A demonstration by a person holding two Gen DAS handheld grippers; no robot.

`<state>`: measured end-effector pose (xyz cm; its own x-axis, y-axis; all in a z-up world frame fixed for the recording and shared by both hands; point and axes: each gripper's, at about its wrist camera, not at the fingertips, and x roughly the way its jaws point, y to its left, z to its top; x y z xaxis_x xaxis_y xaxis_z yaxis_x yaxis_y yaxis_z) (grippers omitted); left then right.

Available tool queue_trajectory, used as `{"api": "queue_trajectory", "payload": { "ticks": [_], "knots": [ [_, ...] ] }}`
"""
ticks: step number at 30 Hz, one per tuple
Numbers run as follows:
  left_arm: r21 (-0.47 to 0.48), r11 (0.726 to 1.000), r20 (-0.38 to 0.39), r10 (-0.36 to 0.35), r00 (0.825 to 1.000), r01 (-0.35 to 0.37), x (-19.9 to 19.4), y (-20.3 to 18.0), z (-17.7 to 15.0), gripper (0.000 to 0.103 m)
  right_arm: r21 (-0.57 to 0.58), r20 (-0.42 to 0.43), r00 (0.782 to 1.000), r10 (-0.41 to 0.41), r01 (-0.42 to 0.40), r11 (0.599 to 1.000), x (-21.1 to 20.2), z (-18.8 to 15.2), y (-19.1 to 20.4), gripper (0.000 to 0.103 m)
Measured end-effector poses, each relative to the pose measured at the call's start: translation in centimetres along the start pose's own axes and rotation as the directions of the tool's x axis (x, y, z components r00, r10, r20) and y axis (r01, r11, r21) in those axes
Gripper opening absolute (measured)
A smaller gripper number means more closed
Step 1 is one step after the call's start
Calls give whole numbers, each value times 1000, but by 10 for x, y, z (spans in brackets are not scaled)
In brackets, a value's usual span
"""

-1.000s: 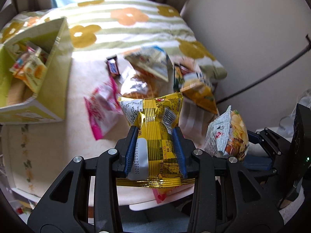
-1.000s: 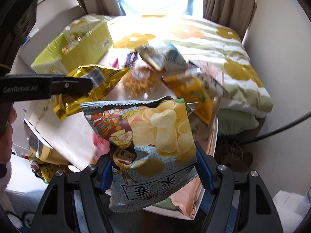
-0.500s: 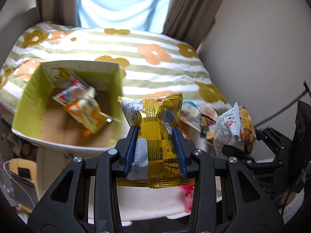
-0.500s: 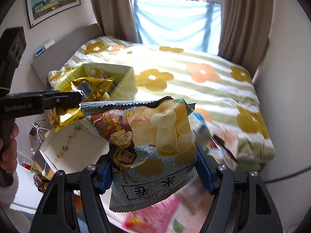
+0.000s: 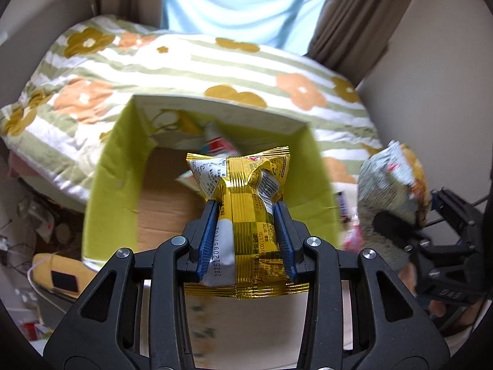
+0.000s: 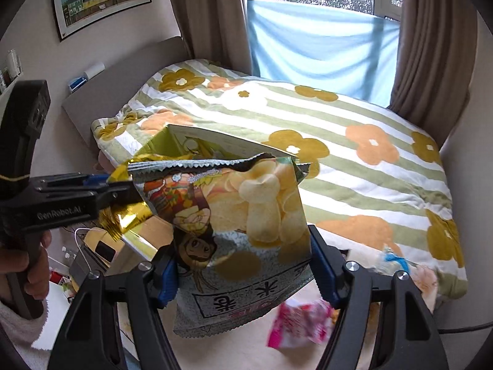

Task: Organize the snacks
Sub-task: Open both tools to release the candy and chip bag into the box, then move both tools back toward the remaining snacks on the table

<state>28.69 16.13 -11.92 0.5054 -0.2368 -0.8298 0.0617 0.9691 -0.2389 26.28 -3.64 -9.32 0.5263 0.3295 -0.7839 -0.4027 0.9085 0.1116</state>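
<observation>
Box (image 5: 104,185), green-walled with a bare cardboard floor, sits at the near edge of the bed (image 5: 215,61) and serves as the landmark here. Left gripper (image 5: 246,231) hangs above the box's near wall, its blue pads (image 5: 207,240) pressed onto the sides of a yellow packet (image 5: 246,203), which stands upright between them with its top over the box's open mouth. Inside the box, toward its far wall, lie a few other snacks (image 5: 215,145), blurred; a red-and-white wrapper is all that can be made out. Right gripper (image 6: 243,265) is just to the right of the box, its jaws closed on a chip bag (image 6: 234,234) printed with crisps and a cartoon figure; the bag's serrated top edge hides much of the box in the right wrist view. From the left wrist view the same chip bag (image 5: 391,182) shows beyond the box's right wall, with the right gripper's dark frame under it. A person's hand (image 6: 27,265) holds the left gripper's handle, to the left of the box in the right wrist view. A pink packet (image 6: 302,323), blurred, lies on the pale surface (image 6: 277,357) well to the right of the box and nearer the camera. Behind the box, past the bed, a blue cloth (image 6: 320,49) hangs between brown curtains (image 6: 209,12).
</observation>
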Motion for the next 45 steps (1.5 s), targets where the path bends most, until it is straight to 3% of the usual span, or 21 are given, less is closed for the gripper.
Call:
{"api": "queue_trajectory", "payload": {
  "ticks": [6,10,11,12,13,14,26,28,29,30,37,45],
  "knots": [
    [8,999,-61,53,997,-53,37,50,-5,33,62,-63,998,18,-14,998,47,11,19,68],
    [41,999,-74,2,997,1,47,61,-11,39,93,-100,995,12,-3,996,64,11,21,68],
    [52,999,-77,8,997,-4,49,62,-12,58,100,-106,994,12,-2,995,67,12,21,68],
    [60,998,-71,21,997,-17,49,62,-12,89,107,-114,993,12,0,994,70,12,21,68],
    [63,997,-52,40,998,-37,46,63,-14,100,114,-119,993,14,0,994,72,13,21,68],
    [57,997,-30,46,999,-44,43,64,-16,103,120,-124,992,15,0,993,73,13,20,68],
    [14,997,-24,80,997,-79,27,72,-28,103,186,-164,985,57,-26,982,87,11,16,70],
    [5,997,-23,77,997,-77,24,71,-29,103,192,-147,988,38,-9,981,85,9,16,84],
    [-4,997,-26,73,997,-73,23,71,-30,103,188,-142,989,28,0,982,84,7,17,97],
    [-11,998,-28,68,997,-68,22,70,-30,103,180,-137,990,19,6,984,83,5,17,101],
    [-41,997,-36,70,997,-72,18,63,-37,103,167,-71,997,39,-27,986,72,-3,20,101],
    [-35,996,-26,76,997,-77,8,55,-39,103,161,-79,996,37,-24,987,61,-5,22,101]
  ]
}}
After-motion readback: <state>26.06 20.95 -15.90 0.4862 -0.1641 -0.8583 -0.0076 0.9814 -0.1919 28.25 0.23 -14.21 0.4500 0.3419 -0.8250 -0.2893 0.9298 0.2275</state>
